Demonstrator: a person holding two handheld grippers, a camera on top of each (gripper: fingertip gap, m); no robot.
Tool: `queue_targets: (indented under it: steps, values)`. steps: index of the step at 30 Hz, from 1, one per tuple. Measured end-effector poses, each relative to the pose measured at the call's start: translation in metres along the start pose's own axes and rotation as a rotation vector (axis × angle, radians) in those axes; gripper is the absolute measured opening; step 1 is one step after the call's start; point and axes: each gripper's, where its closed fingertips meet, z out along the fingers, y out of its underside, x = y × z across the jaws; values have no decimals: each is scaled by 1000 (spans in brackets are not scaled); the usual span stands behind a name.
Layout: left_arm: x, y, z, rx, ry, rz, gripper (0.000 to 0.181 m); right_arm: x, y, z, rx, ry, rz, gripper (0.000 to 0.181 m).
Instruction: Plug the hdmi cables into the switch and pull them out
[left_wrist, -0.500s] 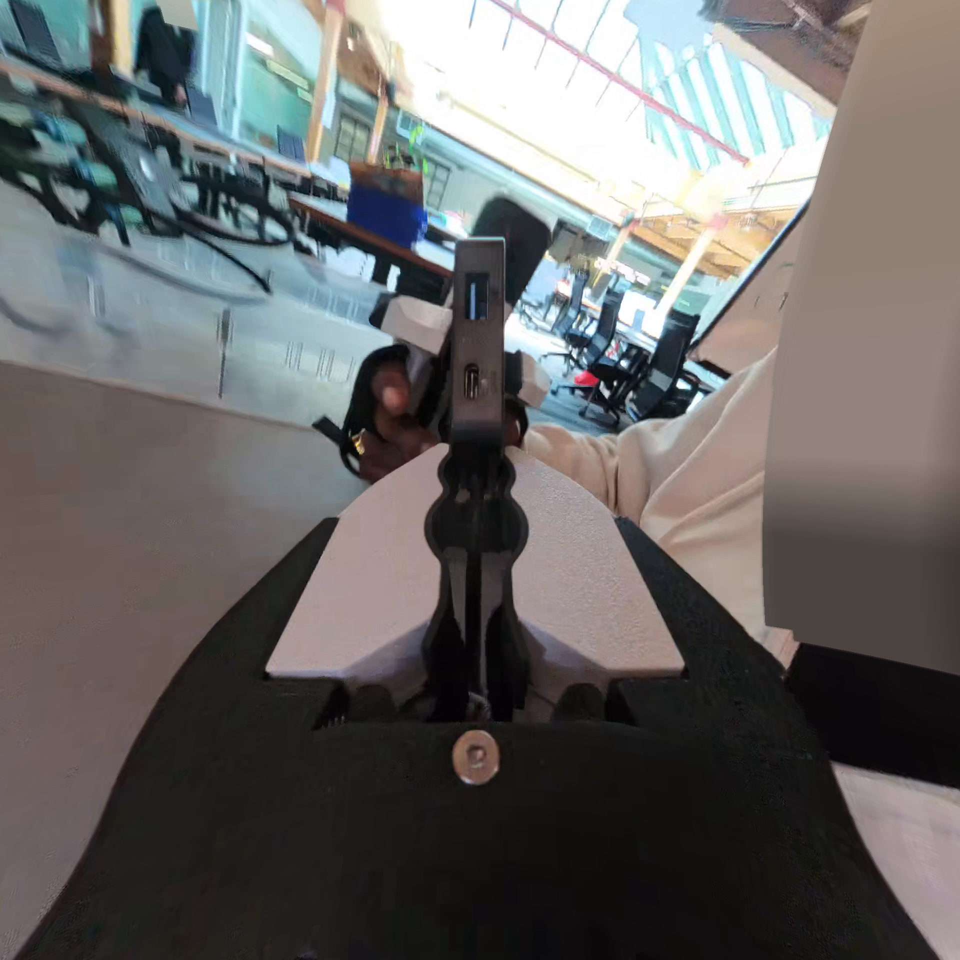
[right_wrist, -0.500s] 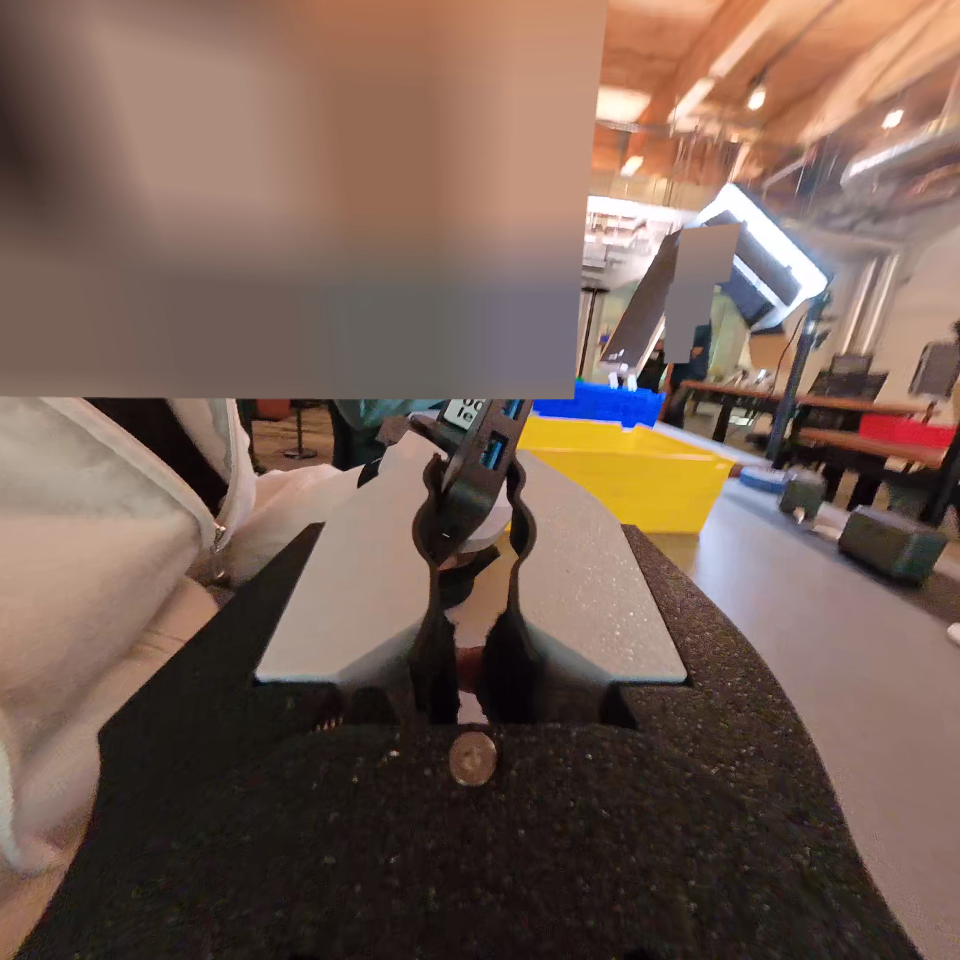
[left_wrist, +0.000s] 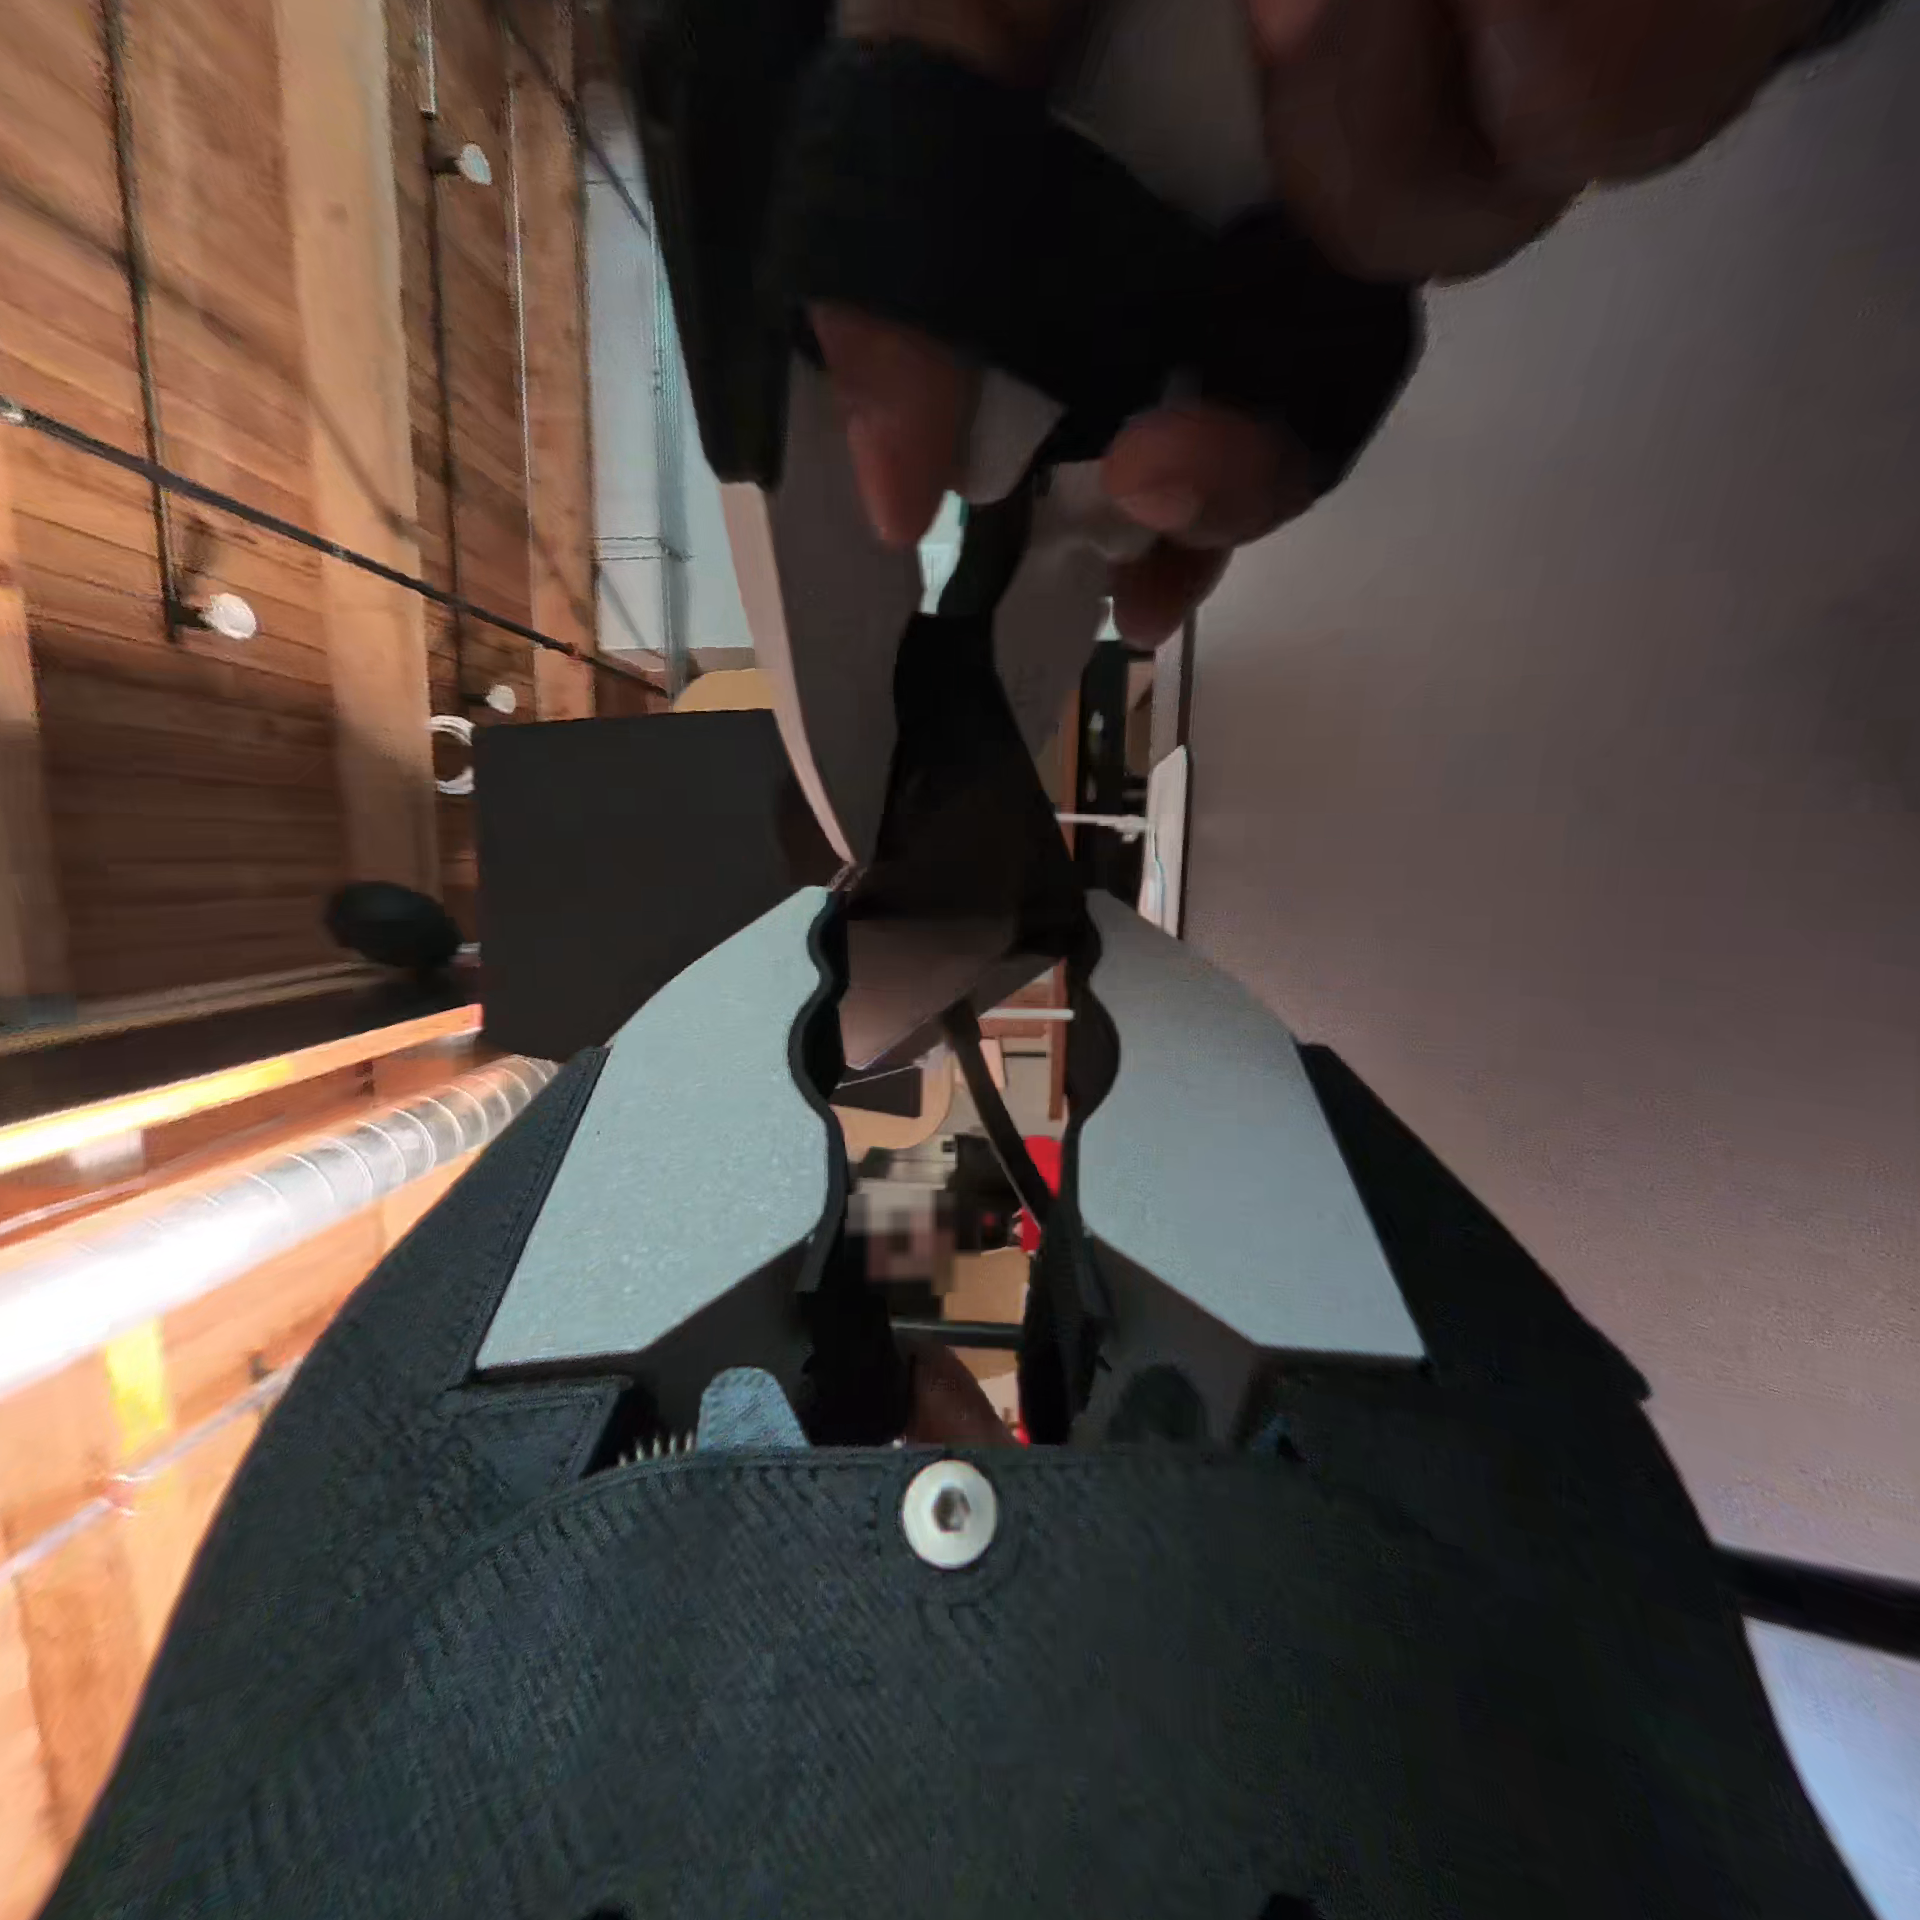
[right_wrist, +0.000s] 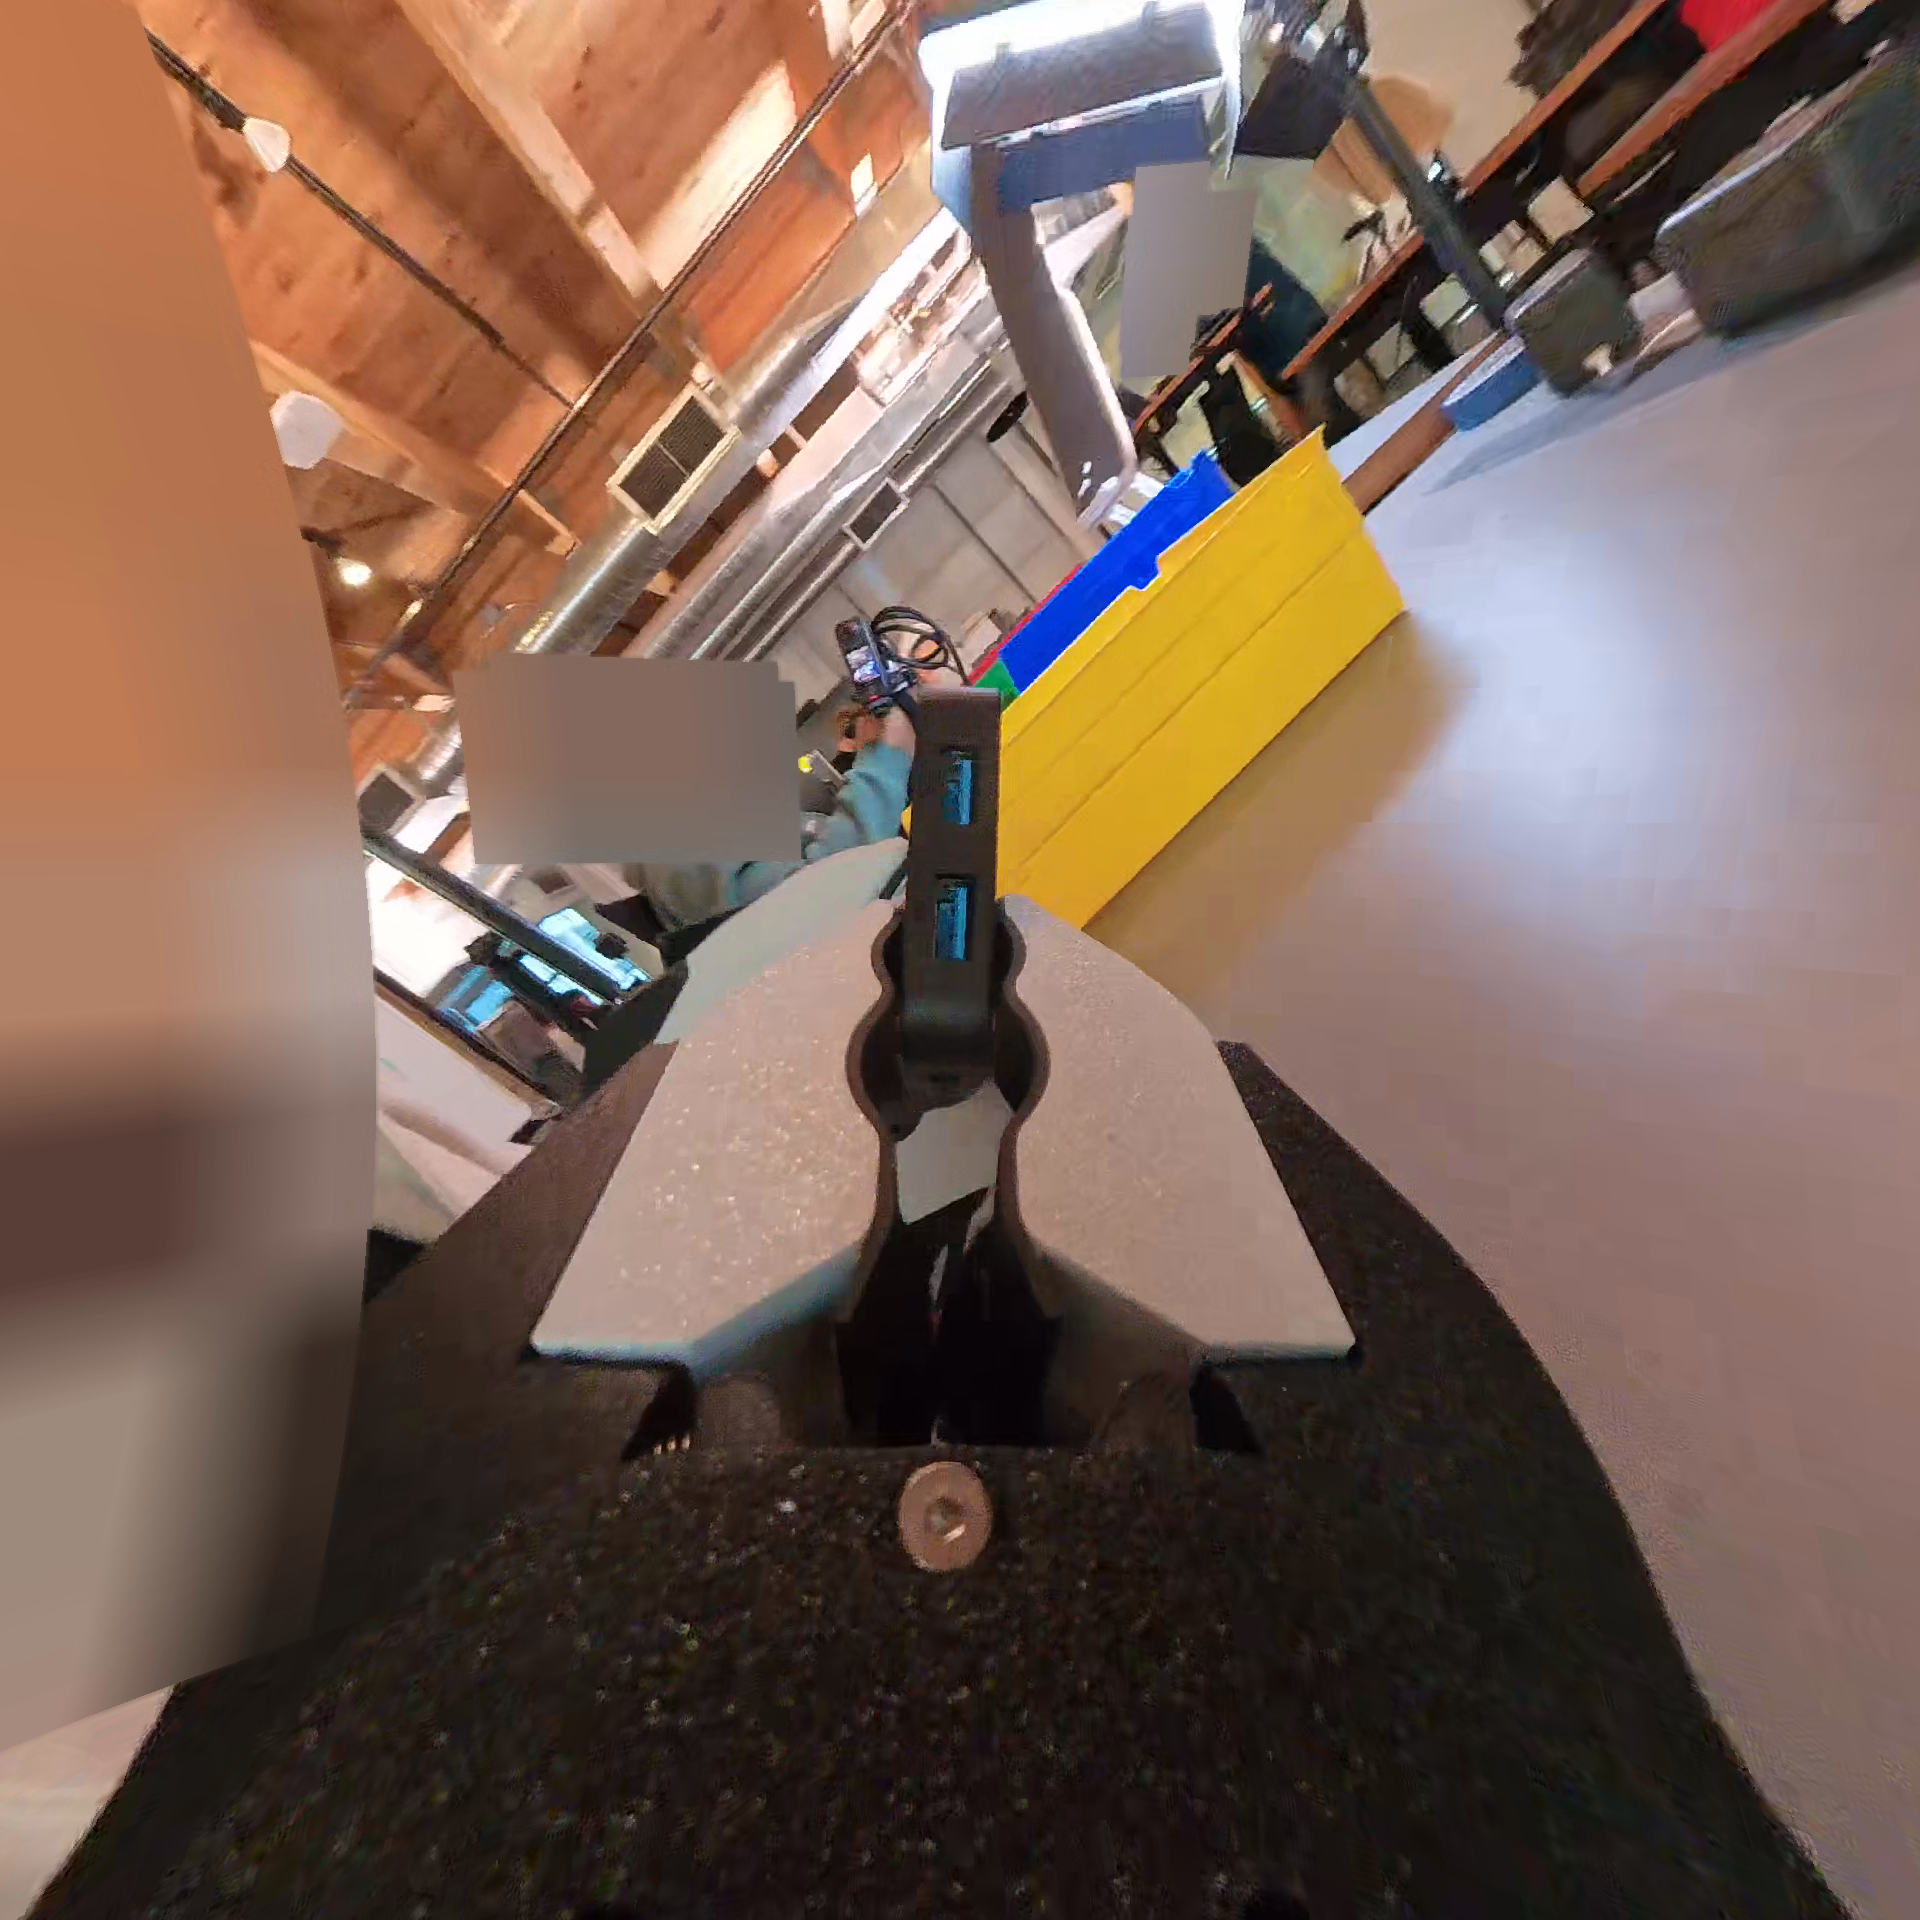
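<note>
1. My right gripper (right_wrist: 948, 935) is clamping the switch (right_wrist: 953, 831). Both fingers are pressing its narrow dark body from either side, low down near its base.
2. The switch is standing upright between those fingertips, off the table, and is showing 2 blue ports stacked one above the other on the edge facing the right wrist camera.
3. My left gripper (left_wrist: 956, 935) is sitting with its fingers parted. A grey slab face of the switch (left_wrist: 914, 987) is lying tilted between the tips. I cannot tell whether the fingers are squeezing it or only bracketing it.
4. A black cable (left_wrist: 1003, 1127) is running down from the switch through the gap between the left fingers.
5. A hand (left_wrist: 1174, 488) is showing blurred at the top of the left wrist view, wrapped around dark hardware just beyond the switch.
6. A grey table (right_wrist: 1610, 831) is lying to the right in the right wrist view. A yellow bin (right_wrist: 1195, 665) is resting on it behind the switch, with a blue bin (right_wrist: 1122, 551) just behind that.
</note>
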Motion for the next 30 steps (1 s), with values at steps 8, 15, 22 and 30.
queue_targets:
  steps: [8,15,22,30]
  values:
    - [-37,2,-25,438,444,-1329,14,-45,4,-1,-59,-131,-433,47]
    - [-27,-5,-51,585,623,-1291,14,-58,-8,-6,50,49,-1062,67]
    - [-18,-26,-69,678,767,-1203,14,-58,34,5,-157,-107,-1062,43]
    - [-52,16,-54,534,480,-1388,39,-68,9,-12,-61,-34,-1221,14]
